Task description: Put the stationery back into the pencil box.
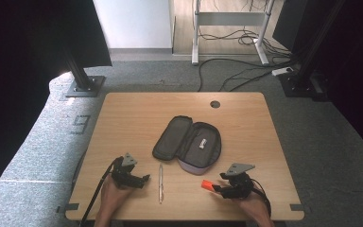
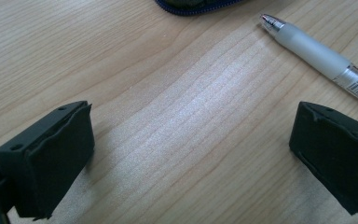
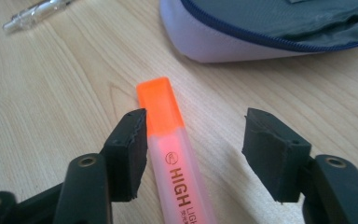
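The orange highlighter (image 3: 175, 158) is seen lying flat on the table (image 1: 123, 118), just short of the open pencil case (image 3: 270, 32), and it is straddled by the right gripper (image 3: 193, 151), whose jaws stand apart with one pad against the barrel and the other well clear. A lopsided squeeze is the risk judged here: the marker could be shoved sideways or rolled out before both pads bite. Its long axis is laid along the gripper's line of sight, cap end pointed away toward the case. The left gripper (image 2: 191, 158) is held wide open over bare wood, and the pen (image 2: 321, 58) is left just beside it, untouched.
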`<state>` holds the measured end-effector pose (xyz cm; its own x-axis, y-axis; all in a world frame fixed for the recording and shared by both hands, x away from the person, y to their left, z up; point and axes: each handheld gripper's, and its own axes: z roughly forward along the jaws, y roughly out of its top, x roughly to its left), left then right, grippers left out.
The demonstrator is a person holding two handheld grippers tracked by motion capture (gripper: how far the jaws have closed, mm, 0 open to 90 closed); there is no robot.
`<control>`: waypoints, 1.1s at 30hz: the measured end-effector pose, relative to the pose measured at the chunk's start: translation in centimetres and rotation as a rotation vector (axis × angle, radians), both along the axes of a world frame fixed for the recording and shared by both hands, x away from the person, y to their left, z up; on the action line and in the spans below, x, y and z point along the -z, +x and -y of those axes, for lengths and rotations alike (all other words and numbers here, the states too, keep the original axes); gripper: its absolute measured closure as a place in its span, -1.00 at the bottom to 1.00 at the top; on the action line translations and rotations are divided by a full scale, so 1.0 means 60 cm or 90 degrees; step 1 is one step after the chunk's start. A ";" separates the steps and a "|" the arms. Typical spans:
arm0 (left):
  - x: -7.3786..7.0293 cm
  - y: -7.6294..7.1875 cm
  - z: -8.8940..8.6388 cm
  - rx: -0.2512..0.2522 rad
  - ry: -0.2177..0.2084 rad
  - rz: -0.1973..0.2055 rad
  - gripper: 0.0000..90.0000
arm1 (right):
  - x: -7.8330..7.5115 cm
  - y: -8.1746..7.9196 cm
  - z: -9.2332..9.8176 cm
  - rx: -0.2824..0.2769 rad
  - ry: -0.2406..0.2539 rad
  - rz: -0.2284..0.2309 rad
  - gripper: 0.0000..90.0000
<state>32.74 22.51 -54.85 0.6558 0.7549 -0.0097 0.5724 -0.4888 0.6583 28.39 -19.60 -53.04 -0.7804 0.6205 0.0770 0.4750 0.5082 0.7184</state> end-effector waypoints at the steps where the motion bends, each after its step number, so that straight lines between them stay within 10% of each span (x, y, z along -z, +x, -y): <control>1: 0.000 0.000 0.000 0.000 0.000 0.000 -1.00 | 0.002 -0.001 -0.001 -0.005 -0.003 -0.002 -0.04; 12: 0.000 0.000 0.000 0.000 0.000 0.000 -1.00 | 0.018 -0.007 -0.010 -0.029 -0.048 0.013 0.22; 33: 0.000 0.000 0.000 0.000 0.000 0.000 -1.00 | 0.007 -0.013 -0.003 -0.020 -0.016 -0.002 0.46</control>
<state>32.74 22.51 -54.85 0.6560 0.7547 -0.0092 0.5719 -0.4891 0.6585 27.61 -19.42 -53.43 -0.7989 0.5980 0.0642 0.4614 0.5409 0.7032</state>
